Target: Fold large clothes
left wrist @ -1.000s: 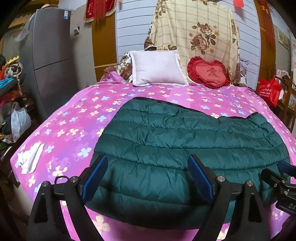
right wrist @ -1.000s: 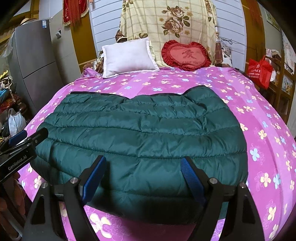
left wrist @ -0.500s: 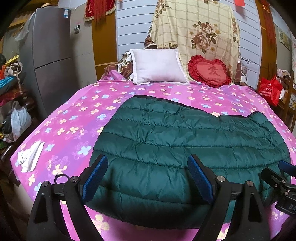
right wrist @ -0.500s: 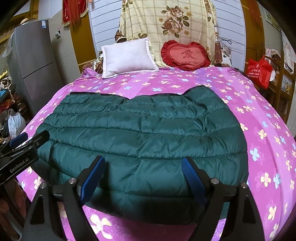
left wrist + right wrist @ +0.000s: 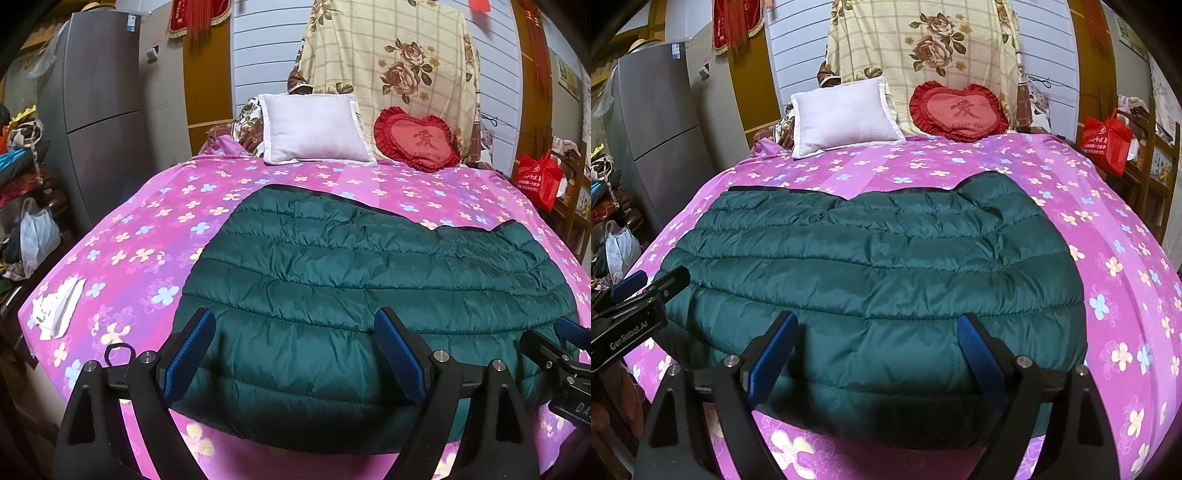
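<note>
On the bed (image 5: 155,221), one green jacket (image 5: 369,280), two pillows (image 5: 314,129), two spread tools (image 5: 295,354).

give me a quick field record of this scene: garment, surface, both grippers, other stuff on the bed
garment: dark green quilted jacket, lying flat and spread out
surface: bed with pink floral sheet
left gripper: open, above the jacket's near edge, holding nothing
right gripper: open, above the jacket's near edge, holding nothing
at head of bed: white pillow, red heart cushion
near left corner: white crumpled paper
fold status: no fold begun yet
</note>
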A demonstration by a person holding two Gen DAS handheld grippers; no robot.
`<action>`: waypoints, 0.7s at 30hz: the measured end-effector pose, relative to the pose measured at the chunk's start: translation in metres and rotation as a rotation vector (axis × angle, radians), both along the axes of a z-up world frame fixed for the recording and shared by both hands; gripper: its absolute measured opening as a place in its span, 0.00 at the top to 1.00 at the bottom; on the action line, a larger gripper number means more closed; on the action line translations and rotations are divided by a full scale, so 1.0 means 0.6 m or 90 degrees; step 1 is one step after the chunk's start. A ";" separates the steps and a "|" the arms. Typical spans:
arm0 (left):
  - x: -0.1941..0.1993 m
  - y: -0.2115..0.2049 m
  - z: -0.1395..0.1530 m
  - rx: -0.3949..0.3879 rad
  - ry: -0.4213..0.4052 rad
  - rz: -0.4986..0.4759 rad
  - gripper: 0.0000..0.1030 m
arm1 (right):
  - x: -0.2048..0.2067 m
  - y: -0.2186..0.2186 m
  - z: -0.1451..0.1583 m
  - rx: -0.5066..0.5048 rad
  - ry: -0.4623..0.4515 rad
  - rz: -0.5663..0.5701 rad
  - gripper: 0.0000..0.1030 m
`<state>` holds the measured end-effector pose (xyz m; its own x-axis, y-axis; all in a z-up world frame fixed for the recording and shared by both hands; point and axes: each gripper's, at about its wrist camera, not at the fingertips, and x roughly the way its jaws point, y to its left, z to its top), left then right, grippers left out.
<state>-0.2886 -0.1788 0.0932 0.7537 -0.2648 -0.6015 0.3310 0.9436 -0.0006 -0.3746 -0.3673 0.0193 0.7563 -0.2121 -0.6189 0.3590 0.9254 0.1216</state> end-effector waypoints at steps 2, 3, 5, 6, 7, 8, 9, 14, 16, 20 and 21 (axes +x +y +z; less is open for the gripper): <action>0.001 -0.001 -0.001 0.001 0.000 -0.001 0.31 | 0.002 -0.002 0.000 0.001 0.000 -0.002 0.12; 0.001 -0.001 -0.001 0.001 0.000 -0.001 0.31 | 0.003 -0.003 0.000 0.002 0.000 -0.002 0.12; 0.001 -0.001 -0.001 0.000 0.001 -0.002 0.31 | 0.003 -0.002 0.000 0.001 0.001 -0.002 0.12; 0.001 -0.001 -0.001 0.000 0.001 -0.002 0.31 | 0.003 -0.002 0.000 0.000 0.000 -0.002 0.12; 0.000 -0.002 -0.001 0.000 0.001 -0.002 0.31 | 0.004 -0.003 0.000 0.000 0.001 -0.002 0.11; 0.000 -0.001 -0.001 0.000 0.001 -0.001 0.31 | 0.004 -0.003 -0.001 0.000 0.001 -0.002 0.11; 0.000 -0.002 -0.001 0.000 0.001 -0.001 0.31 | 0.003 -0.002 -0.001 0.001 0.000 -0.001 0.11; -0.002 -0.002 -0.002 -0.004 0.002 0.000 0.31 | 0.006 -0.002 -0.002 0.009 -0.002 -0.002 0.09; -0.002 -0.001 -0.002 -0.004 0.003 0.000 0.31 | 0.006 -0.002 -0.002 0.009 -0.001 -0.002 0.09; -0.001 -0.002 -0.002 -0.003 0.004 -0.003 0.31 | 0.008 0.000 -0.002 0.006 0.001 0.000 0.09; -0.002 -0.002 -0.002 -0.003 0.005 -0.003 0.31 | 0.009 0.000 -0.002 0.005 0.002 0.000 0.09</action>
<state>-0.2895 -0.1800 0.0919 0.7479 -0.2714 -0.6058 0.3355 0.9420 -0.0078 -0.3692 -0.3674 0.0182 0.7544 -0.2071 -0.6229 0.3593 0.9244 0.1279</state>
